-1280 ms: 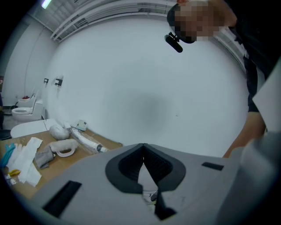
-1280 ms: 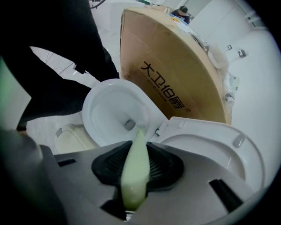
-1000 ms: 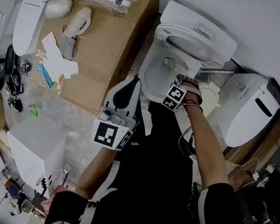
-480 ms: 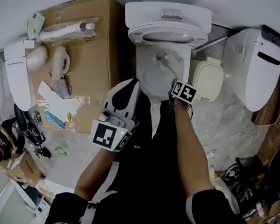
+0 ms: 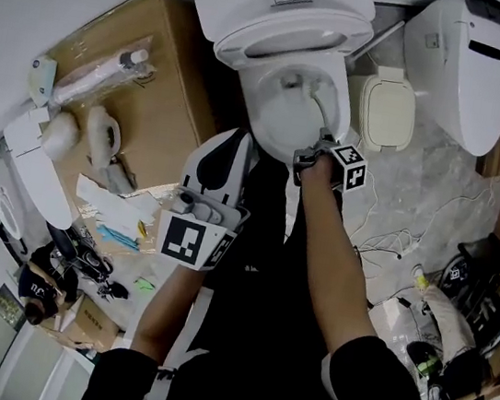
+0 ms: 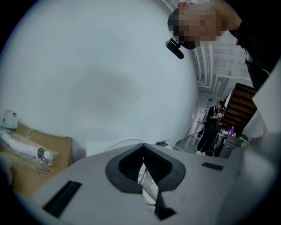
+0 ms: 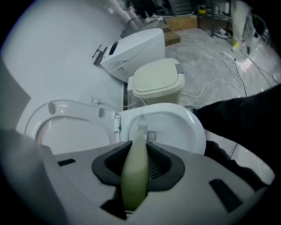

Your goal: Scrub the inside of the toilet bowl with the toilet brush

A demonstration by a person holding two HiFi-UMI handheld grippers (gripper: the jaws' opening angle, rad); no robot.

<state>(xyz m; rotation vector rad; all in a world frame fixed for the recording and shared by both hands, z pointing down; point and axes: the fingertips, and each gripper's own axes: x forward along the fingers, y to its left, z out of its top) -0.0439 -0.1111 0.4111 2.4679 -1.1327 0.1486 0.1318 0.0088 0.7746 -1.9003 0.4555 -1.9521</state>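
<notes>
The white toilet (image 5: 259, 129) stands at the top of the head view with its lid (image 5: 283, 11) raised. My right gripper (image 5: 314, 154) hovers over the bowl's near rim, shut on the pale green handle of the toilet brush (image 5: 324, 114), which runs down into the bowl. In the right gripper view the brush handle (image 7: 135, 169) sits between the jaws of my right gripper (image 7: 140, 163) and its far end reaches into the toilet bowl (image 7: 189, 127). My left gripper (image 5: 230, 143) is held low, left of the bowl. Seen in its own view, my left gripper (image 6: 147, 176) is shut and holds nothing.
A large cardboard box (image 5: 164, 60) with packaged parts stands left of the toilet. A second white toilet (image 5: 465, 68) and a small beige bin (image 5: 387, 108) stand to the right. Cables (image 5: 384, 235) trail on the floor. A person (image 6: 213, 127) stands far off.
The head view has swung, so the toilet now sits higher and more centred. My right gripper stays at the bowl's near rim while the brush shifts inside. My left gripper holds its place.
</notes>
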